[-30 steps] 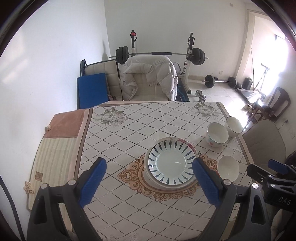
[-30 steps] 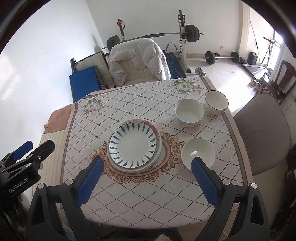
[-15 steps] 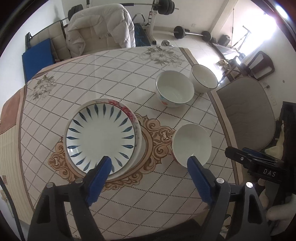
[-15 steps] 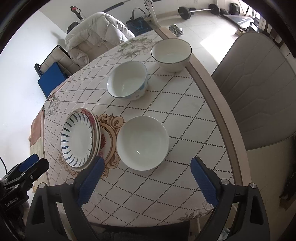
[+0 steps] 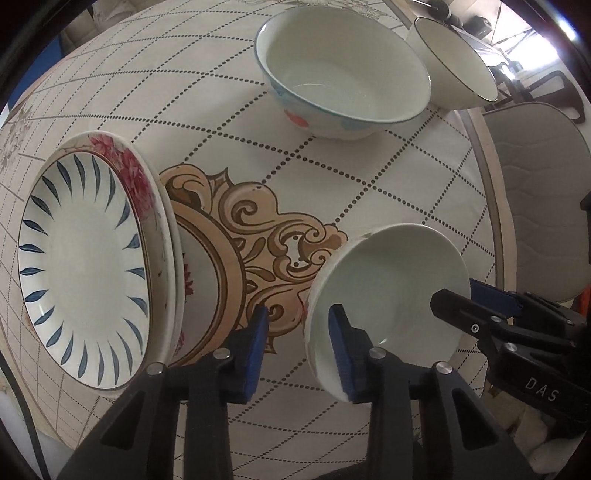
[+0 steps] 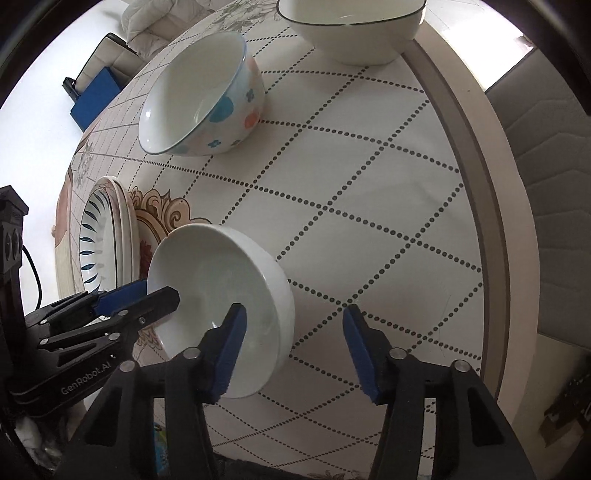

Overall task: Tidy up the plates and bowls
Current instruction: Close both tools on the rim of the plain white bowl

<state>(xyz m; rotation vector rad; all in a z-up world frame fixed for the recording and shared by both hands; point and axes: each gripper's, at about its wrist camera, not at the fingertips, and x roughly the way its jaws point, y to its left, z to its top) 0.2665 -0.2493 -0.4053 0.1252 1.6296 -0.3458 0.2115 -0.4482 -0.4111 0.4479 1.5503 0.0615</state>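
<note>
Jaws of both the left gripper and the right gripper are closing astride opposite rims of the plain white bowl — not yet pinching it. It sits near, right of the stacked plates; two far bowls remain unstacked.

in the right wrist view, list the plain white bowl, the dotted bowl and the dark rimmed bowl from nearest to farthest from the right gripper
1. Plain white bowl: nearest, its rim between the closing jaws of the right gripper.
2. Dotted bowl: farther back, to the upper left.
3. Dark rimmed bowl: farthest, at the table's far edge.
</note>
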